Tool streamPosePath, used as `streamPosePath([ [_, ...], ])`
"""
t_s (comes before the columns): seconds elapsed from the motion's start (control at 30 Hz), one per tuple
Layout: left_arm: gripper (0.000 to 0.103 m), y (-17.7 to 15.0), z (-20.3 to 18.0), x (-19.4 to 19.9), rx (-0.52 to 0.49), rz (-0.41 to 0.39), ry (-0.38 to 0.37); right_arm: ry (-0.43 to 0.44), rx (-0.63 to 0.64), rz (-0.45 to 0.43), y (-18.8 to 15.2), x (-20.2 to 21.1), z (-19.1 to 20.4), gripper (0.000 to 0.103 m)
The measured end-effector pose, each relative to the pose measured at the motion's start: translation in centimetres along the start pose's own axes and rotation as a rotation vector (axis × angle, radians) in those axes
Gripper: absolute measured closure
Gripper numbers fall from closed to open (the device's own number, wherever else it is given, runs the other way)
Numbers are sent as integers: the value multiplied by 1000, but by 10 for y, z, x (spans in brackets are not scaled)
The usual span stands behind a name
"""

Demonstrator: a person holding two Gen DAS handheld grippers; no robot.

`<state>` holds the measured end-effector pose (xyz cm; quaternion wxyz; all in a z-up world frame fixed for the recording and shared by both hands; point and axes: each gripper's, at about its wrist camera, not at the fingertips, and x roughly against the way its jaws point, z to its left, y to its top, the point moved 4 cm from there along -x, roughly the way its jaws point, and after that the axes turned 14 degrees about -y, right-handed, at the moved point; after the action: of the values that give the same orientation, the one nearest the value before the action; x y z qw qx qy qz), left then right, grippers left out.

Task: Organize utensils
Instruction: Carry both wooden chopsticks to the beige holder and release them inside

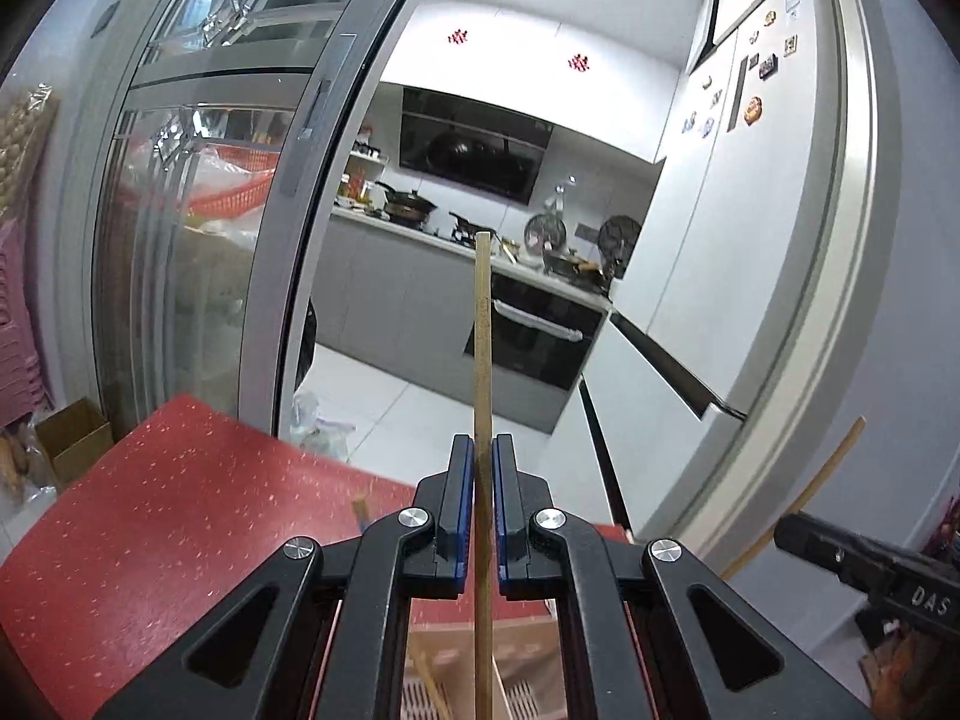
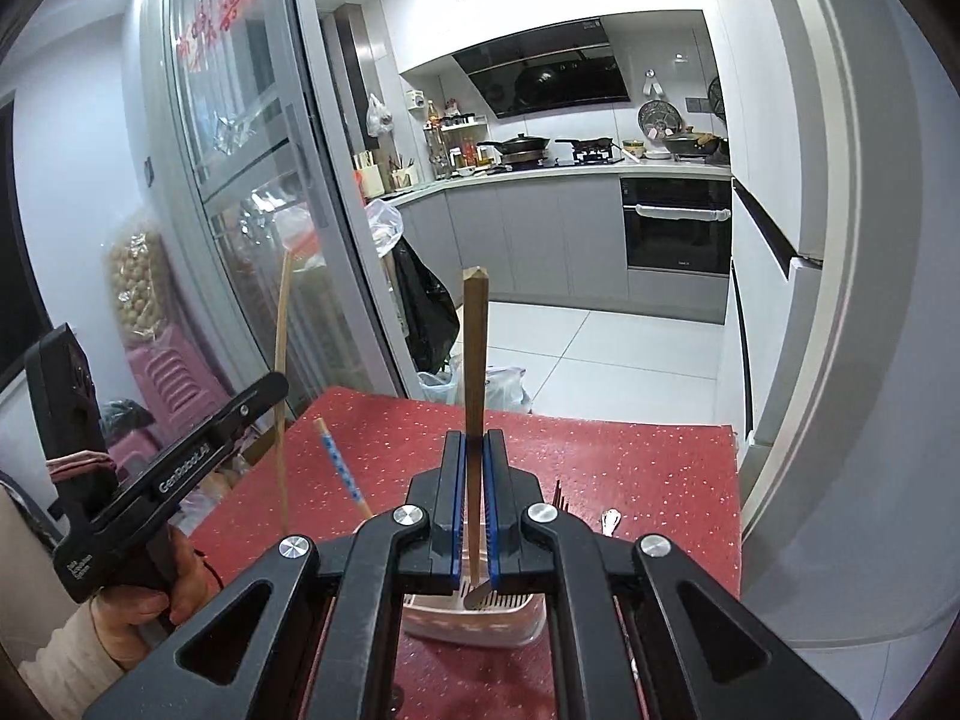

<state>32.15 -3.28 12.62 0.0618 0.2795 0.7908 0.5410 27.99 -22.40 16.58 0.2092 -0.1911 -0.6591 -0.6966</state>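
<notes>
Item: two utensils lifted clear, awaiting sorting.
Left hand-held gripper (image 1: 483, 468) pinches a pale wooden chopstick (image 1: 482, 324) upright; right hand-held gripper (image 2: 474, 462) pinches a darker wooden utensil handle (image 2: 474, 360), both raised above the red tabletop (image 2: 630, 456). Pink slotted basket (image 2: 480, 615) sits below. Next, probably: lower each into its compartment, tip first, kept vertical.

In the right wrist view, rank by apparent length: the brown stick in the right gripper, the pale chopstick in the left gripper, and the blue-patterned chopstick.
1 and 2. Brown stick and pale chopstick look alike in length; the brown one sits nearer the camera, so unranked.
3. Blue-patterned chopstick, only partly visible.
</notes>
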Motion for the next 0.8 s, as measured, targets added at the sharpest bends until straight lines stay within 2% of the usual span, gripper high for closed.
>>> streamPosePath([
  [0.27,72,-19,19,-33,28,-29,23,5,7,49,-8,-43,-3,97],
  [0.8,72,-67,17,-40,-122,3,88,36,43,155,-45,-89,5,97],
])
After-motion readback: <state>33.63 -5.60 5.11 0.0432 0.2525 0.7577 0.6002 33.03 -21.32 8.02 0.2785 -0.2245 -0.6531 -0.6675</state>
